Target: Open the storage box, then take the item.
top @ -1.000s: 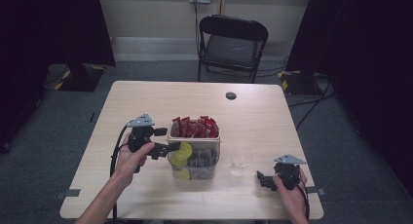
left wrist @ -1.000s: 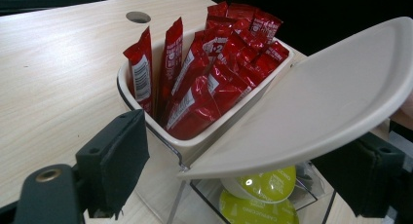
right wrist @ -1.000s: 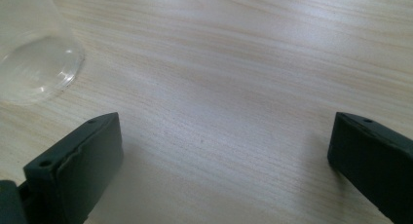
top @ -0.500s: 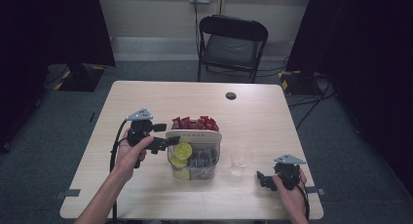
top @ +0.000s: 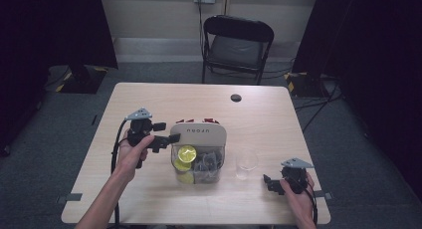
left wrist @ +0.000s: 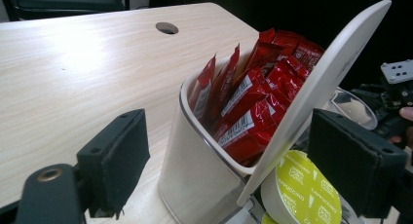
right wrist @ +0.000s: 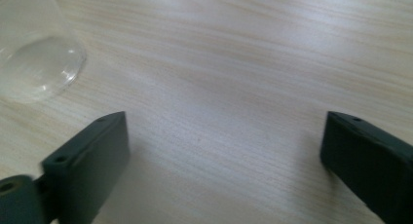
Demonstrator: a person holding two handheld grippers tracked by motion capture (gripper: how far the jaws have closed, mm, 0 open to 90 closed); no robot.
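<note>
lid half-tilted over container | left gripper jaws spread at it (nothing pinched) | right gripper released, idle on surface | closing left

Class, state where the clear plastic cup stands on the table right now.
In the high view, the clear plastic cup stands right of the clear divided container, with the right gripper nearer the table's front edge.

Black hand-held gripper with grey three-cornered plate and trailing cable
</note>
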